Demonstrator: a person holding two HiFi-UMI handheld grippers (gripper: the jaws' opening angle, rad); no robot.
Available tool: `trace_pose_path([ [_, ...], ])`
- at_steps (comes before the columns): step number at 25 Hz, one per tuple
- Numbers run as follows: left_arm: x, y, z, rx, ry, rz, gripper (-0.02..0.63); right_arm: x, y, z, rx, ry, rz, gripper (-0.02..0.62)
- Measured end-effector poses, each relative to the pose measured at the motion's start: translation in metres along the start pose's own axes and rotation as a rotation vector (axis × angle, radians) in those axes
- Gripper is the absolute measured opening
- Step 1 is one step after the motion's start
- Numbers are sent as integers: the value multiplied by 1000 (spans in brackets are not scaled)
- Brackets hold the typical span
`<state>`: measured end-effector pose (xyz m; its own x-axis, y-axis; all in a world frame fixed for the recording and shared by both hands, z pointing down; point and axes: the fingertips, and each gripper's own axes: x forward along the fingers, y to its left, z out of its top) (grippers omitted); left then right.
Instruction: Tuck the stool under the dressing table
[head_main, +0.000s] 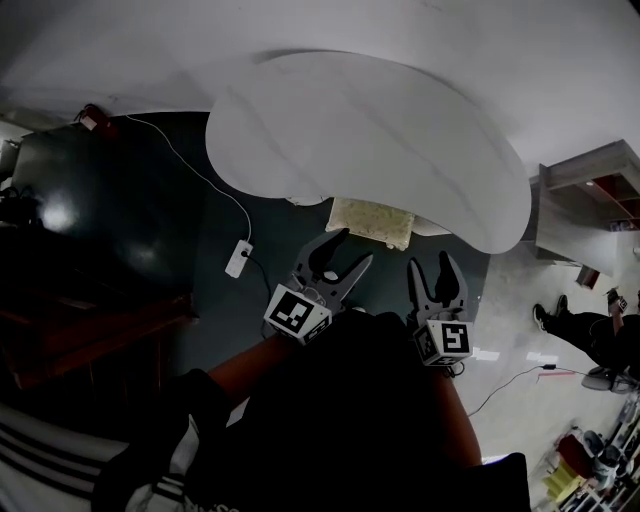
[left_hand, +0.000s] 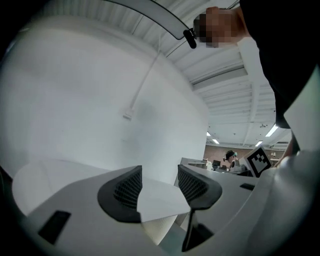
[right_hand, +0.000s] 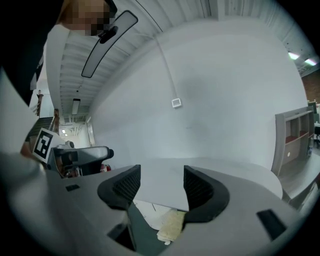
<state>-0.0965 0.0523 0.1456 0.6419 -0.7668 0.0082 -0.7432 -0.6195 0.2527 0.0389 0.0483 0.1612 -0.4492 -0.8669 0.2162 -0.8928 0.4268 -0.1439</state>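
The dressing table's white curved top (head_main: 370, 140) fills the middle of the head view. Under its near edge the stool's cream cushion (head_main: 372, 222) pokes out, the rest hidden by the top. My left gripper (head_main: 345, 255) is open just in front of the cushion's left side. My right gripper (head_main: 432, 275) is open a little to the right of the cushion. In the left gripper view the open gripper (left_hand: 160, 187) frames the table top's edge (left_hand: 157, 202). In the right gripper view the gripper (right_hand: 161, 187) is open, with the table top (right_hand: 225, 170) ahead and the cushion (right_hand: 172, 225) below.
A white power strip (head_main: 238, 259) with its cable lies on the dark floor to the left. Dark furniture (head_main: 70, 300) stands at the far left. A grey shelf unit (head_main: 585, 190) stands at the right, and a person's legs (head_main: 585, 330) show beyond it.
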Motion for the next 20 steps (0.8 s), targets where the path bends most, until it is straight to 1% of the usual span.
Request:
trace_pose_path([
  [3, 7, 7, -3, -7, 54, 21, 198, 6, 5, 22, 4, -26, -8, 262],
  [4, 10, 9, -4, -13, 65, 20, 173, 9, 6, 27, 12, -25, -7, 262],
  [6, 16, 8, -3, -16, 75, 11, 76, 12, 8, 38, 29, -38, -3, 262],
  [8, 22, 2, 2, 16, 89, 17, 57, 8, 8, 55, 57, -103, 17, 259],
  [9, 27, 0, 6, 32, 87, 24, 38, 5, 6, 63, 61, -143, 36, 246],
  [10, 33, -2, 9, 38, 75, 31, 29, 3, 4, 70, 50, -171, 57, 194],
  [11, 40, -3, 13, 37, 57, 38, 23, 0, 1, 76, 33, -187, 79, 122],
  [12, 45, -5, 16, 34, 43, 45, 18, -3, -3, 81, 19, -193, 97, 79],
  [14, 55, -9, 23, 36, 35, 58, 17, -5, -11, 86, -26, -174, 112, 51],
  [16, 63, -11, 29, 38, 29, 71, 17, -4, -17, 89, -78, -139, 113, 43],
  [20, 80, -15, 39, 47, 3, 97, 17, -4, -30, 102, -89, -149, 113, 40],
])
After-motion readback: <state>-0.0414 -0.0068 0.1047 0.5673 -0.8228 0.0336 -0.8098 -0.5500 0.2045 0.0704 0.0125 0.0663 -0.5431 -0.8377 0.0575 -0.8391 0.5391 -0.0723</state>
